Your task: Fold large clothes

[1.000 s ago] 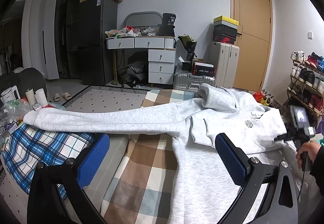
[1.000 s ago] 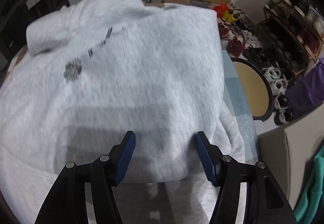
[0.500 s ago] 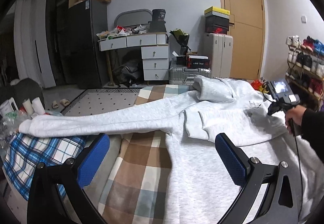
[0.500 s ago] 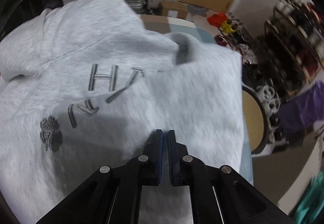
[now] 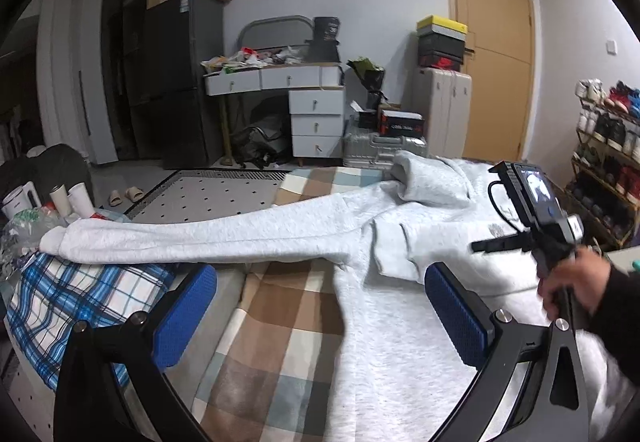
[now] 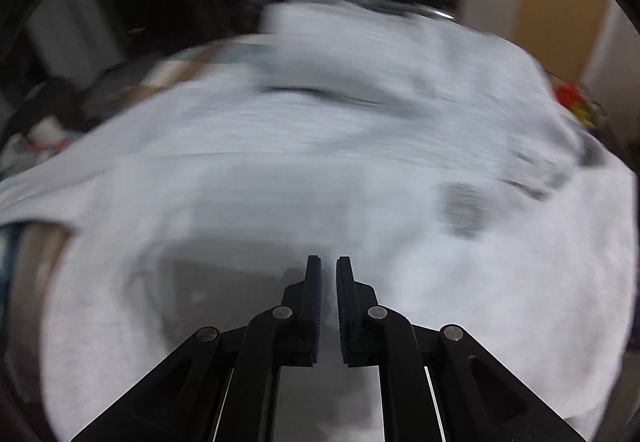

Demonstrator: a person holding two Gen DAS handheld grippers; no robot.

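A light grey hoodie (image 5: 400,254) lies flat on a checked bed cover (image 5: 280,322). Its left sleeve (image 5: 192,238) stretches out to the left, and the other sleeve is folded across the chest. My left gripper (image 5: 320,318) is open and empty, hovering above the cover near the hoodie's side. My right gripper (image 6: 328,302) is shut with nothing between its pads, above the hoodie's body (image 6: 280,182); that view is blurred by motion. The right gripper's handle and screen (image 5: 536,210) show in the left wrist view, held by a hand.
A blue plaid cloth (image 5: 72,294) and cups (image 5: 68,198) lie at the bed's left. Beyond stand a desk with drawers (image 5: 296,98), suitcases (image 5: 440,118), a door (image 5: 492,62) and a shoe rack (image 5: 608,146) at the right.
My right gripper closed from open about a second ago, then swung left and back over the hoodie. The left gripper stayed open and nearly still.
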